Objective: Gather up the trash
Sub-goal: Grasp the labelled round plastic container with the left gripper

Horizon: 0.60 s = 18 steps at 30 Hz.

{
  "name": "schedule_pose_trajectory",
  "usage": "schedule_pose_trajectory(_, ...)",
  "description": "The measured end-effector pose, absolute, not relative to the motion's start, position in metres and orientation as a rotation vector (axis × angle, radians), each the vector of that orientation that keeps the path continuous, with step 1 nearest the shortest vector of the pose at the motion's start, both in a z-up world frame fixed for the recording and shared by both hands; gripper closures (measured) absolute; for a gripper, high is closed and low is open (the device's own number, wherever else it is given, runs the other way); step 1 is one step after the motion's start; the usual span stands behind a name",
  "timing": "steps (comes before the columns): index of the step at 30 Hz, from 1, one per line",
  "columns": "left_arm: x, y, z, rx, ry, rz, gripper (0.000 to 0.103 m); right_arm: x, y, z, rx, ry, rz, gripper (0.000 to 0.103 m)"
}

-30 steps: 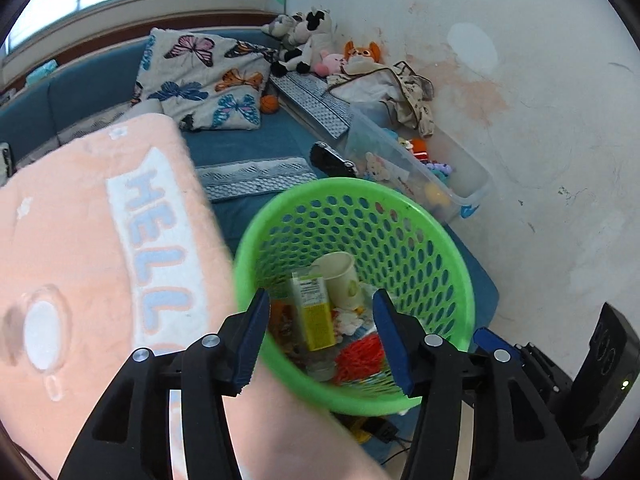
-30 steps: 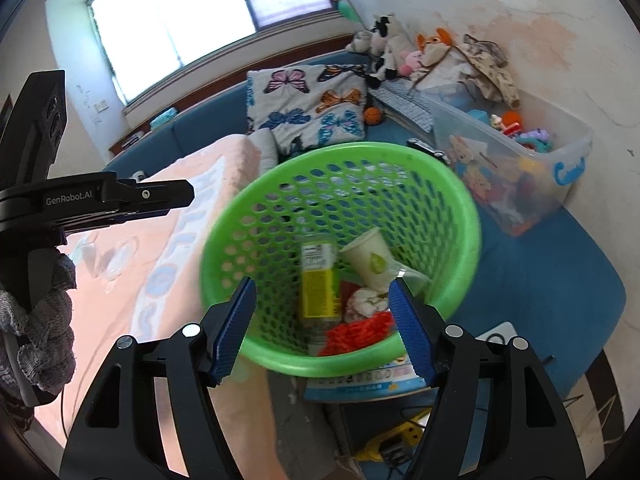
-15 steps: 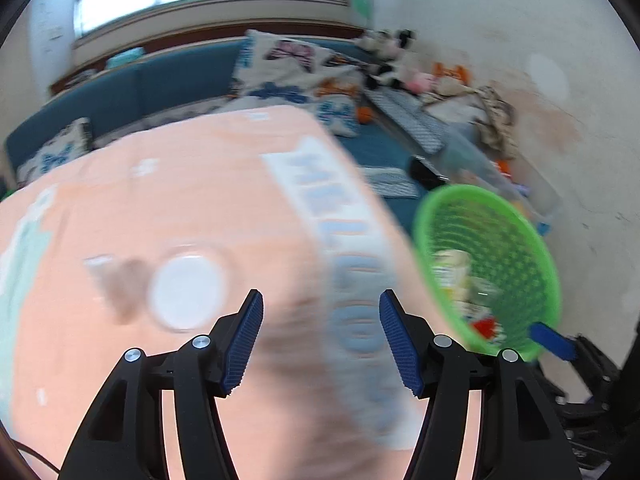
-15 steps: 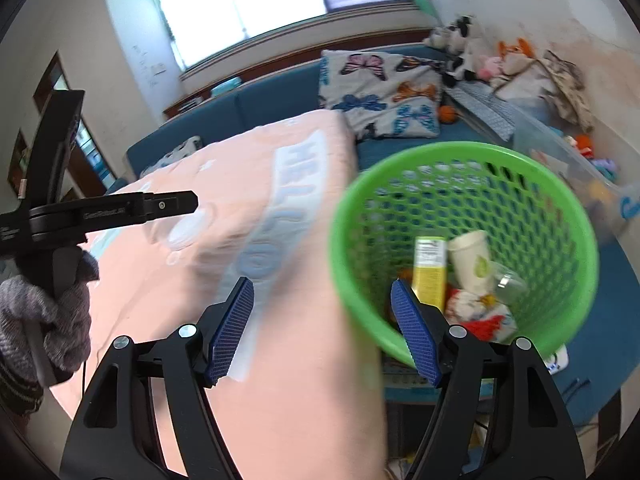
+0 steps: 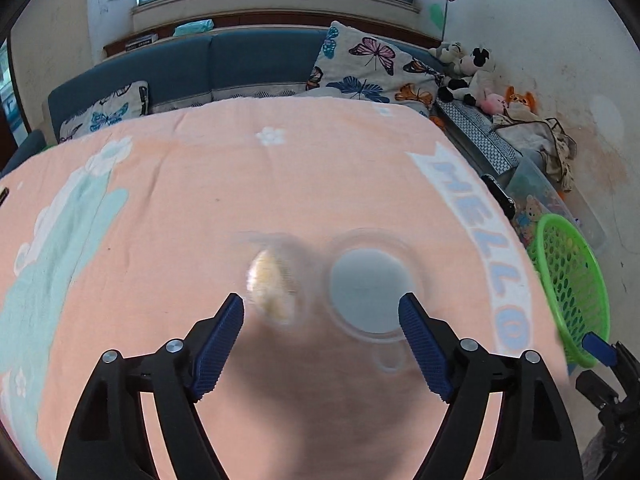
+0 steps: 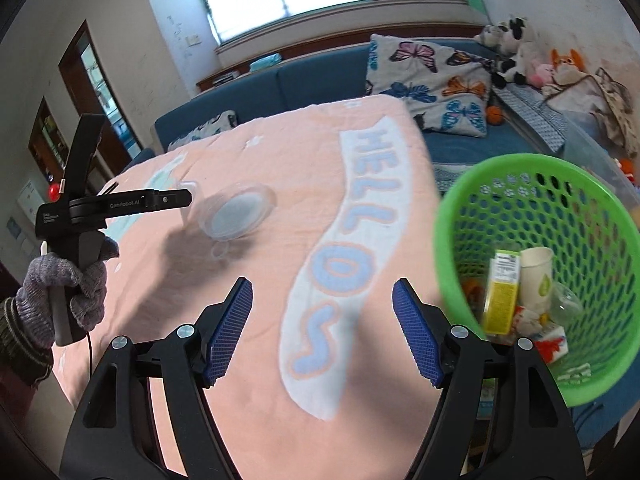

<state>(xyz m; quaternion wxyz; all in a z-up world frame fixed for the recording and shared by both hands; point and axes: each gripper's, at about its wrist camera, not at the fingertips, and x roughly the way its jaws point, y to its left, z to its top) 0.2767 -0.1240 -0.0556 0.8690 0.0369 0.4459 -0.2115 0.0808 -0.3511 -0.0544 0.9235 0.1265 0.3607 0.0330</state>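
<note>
A clear plastic clamshell container lies open on the pink "HELLO" cloth. One half holds a yellowish bit of food (image 5: 269,284); the other half (image 5: 368,284) is empty. It also shows in the right wrist view (image 6: 236,218). My left gripper (image 5: 322,340) is open and empty, just short of the container; it also shows in the right wrist view (image 6: 120,208). My right gripper (image 6: 322,328) is open and empty over the cloth's right part. The green trash basket (image 6: 452,220) holds a yellow carton (image 6: 498,296), a paper cup (image 6: 536,276) and other scraps.
The basket (image 5: 560,280) stands off the right edge of the cloth-covered table (image 5: 200,200). Behind are a blue sofa (image 5: 240,60) with butterfly pillows (image 5: 372,68), plush toys (image 5: 472,76) and a clear toy bin (image 5: 536,188) by the wall.
Both grippers have swung left, away from the basket and over the table. The left one now faces the clamshell container. Both stay open.
</note>
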Motion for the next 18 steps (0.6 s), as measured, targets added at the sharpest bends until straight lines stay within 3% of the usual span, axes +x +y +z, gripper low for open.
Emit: schedule_pose_trajectory(18,0.321,-0.107,-0.094,0.014,0.972,-0.565,0.014,0.15,-0.3,-0.078,0.221,0.819,0.153,0.03)
